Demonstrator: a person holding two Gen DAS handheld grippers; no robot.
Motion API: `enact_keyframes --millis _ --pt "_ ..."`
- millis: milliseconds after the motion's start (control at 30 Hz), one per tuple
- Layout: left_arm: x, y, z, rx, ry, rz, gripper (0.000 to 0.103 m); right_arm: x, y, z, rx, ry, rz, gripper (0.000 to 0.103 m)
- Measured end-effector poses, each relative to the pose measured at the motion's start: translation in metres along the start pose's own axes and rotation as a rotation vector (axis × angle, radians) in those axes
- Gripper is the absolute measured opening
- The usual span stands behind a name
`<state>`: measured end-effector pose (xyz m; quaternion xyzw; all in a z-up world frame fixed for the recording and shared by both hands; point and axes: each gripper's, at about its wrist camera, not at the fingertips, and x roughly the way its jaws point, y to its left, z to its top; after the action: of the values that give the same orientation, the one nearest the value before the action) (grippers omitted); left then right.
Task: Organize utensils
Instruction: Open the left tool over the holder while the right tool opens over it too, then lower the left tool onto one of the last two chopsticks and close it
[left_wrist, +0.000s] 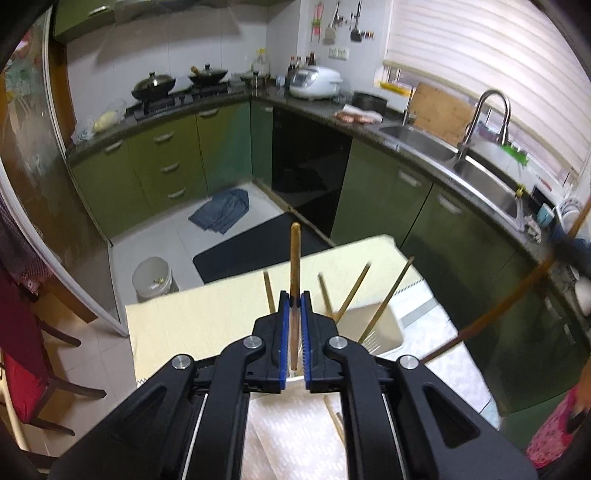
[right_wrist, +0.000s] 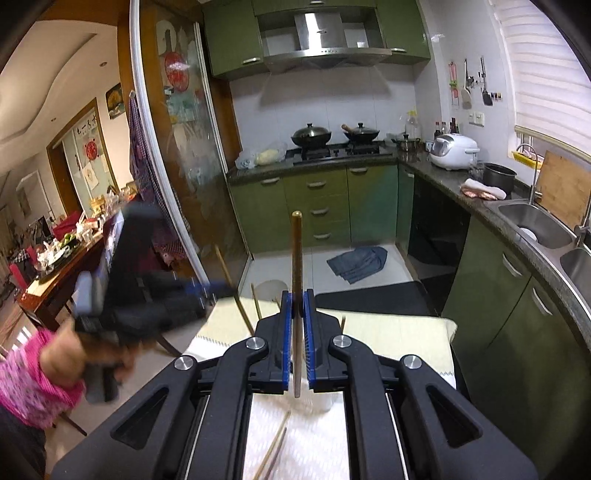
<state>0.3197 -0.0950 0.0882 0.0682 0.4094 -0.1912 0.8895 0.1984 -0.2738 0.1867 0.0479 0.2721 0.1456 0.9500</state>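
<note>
The table (left_wrist: 207, 317) carries a white utensil holder (left_wrist: 384, 332) near its right edge, with several chopsticks (left_wrist: 352, 291) leaning inside. The left gripper (left_wrist: 294, 301) clamps one upright chopstick (left_wrist: 295, 254). The right gripper (right_wrist: 297, 301) clamps another chopstick (right_wrist: 297, 251).

Left claw (left_wrist: 295, 301) and right claw (right_wrist: 297, 302), each hand-held and pointing forward side by side, with blue-padded fingers (left_wrist: 283, 325) closed narrowly on an upright chopstick (left_wrist: 295, 266).
</note>
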Motion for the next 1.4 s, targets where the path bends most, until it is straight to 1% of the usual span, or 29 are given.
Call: enact_keyframes --millis 67,167,200,233,267,300,333,433,567,600,700,800,833,900,967,1100,1167,1233,1300,1400 --pt "0.013 0.001 -0.008 0.004 0.028 0.003 0.006 0.006 0.0 0.01 -0.001 -0.017 -0.014 0.007" --pt "0.02 0.004 -0.018 -0.002 0.04 -0.009 0.006 0.022 -0.003 0.018 0.01 -0.02 -0.032 0.007" --pt "0.019 0.004 -0.02 -0.004 0.04 -0.012 0.008 0.029 -0.005 0.019 0.015 -0.018 -0.036 0.007" --pt "0.018 0.004 -0.022 -0.006 0.037 -0.018 0.015 0.035 -0.008 0.02 0.019 -0.019 -0.045 0.007" --pt "0.015 0.003 -0.023 -0.005 0.032 -0.024 0.019 0.042 -0.01 0.019 0.023 -0.015 -0.051 0.007" --pt "0.01 0.002 -0.025 0.002 0.023 -0.025 0.026 0.049 -0.013 0.018 0.031 -0.007 -0.053 0.007" --pt "0.005 0.0 -0.028 0.011 0.014 -0.023 0.032 0.059 -0.018 0.015 0.04 0.003 -0.053 0.007" --pt "-0.009 -0.004 -0.037 0.026 0.002 -0.022 0.034 0.08 -0.024 0.005 0.042 0.019 -0.062 0.007" --pt "-0.019 -0.007 -0.053 0.024 0.018 -0.029 0.037 0.109 -0.027 -0.013 0.033 0.055 -0.073 0.007" --pt "-0.021 -0.007 -0.06 0.026 0.028 -0.028 0.037 0.114 -0.028 -0.019 0.032 0.064 -0.072 0.007" --pt "-0.022 -0.009 -0.078 0.018 0.06 -0.031 0.043 0.128 -0.029 -0.036 0.033 0.093 -0.075 0.007" --pt "-0.018 -0.011 -0.094 0.029 0.1 -0.031 0.043 0.137 -0.032 -0.047 0.035 0.118 -0.077 0.008" --pt "-0.017 -0.011 -0.099 0.027 0.108 -0.029 0.043 0.137 -0.031 -0.051 0.032 0.121 -0.077 0.012" --pt "-0.012 -0.013 -0.108 0.021 0.134 -0.036 0.043 0.134 -0.03 -0.055 0.027 0.122 -0.076 0.014" --pt "-0.004 -0.016 -0.115 0.015 0.163 -0.039 0.043 0.121 -0.027 -0.058 0.017 0.106 -0.08 0.014" --pt "0.018 -0.029 -0.135 0.005 0.242 -0.047 0.043 0.077 -0.021 -0.066 0.013 0.054 -0.055 0.016" --pt "0.031 -0.036 -0.148 0.0 0.287 -0.054 0.043 0.049 -0.02 -0.078 0.013 0.026 -0.04 0.023" --pt "0.05 -0.042 -0.162 -0.006 0.35 -0.062 0.043 0.024 -0.023 -0.092 0.016 0.011 -0.041 0.023" --pt "0.071 -0.048 -0.177 -0.03 0.416 -0.059 0.043 0.008 -0.029 -0.106 0.022 0.014 -0.046 0.023" --pt "0.095 -0.052 -0.192 -0.075 0.485 -0.06 0.043 -0.013 -0.045 -0.128 0.048 0.031 -0.063 0.023"
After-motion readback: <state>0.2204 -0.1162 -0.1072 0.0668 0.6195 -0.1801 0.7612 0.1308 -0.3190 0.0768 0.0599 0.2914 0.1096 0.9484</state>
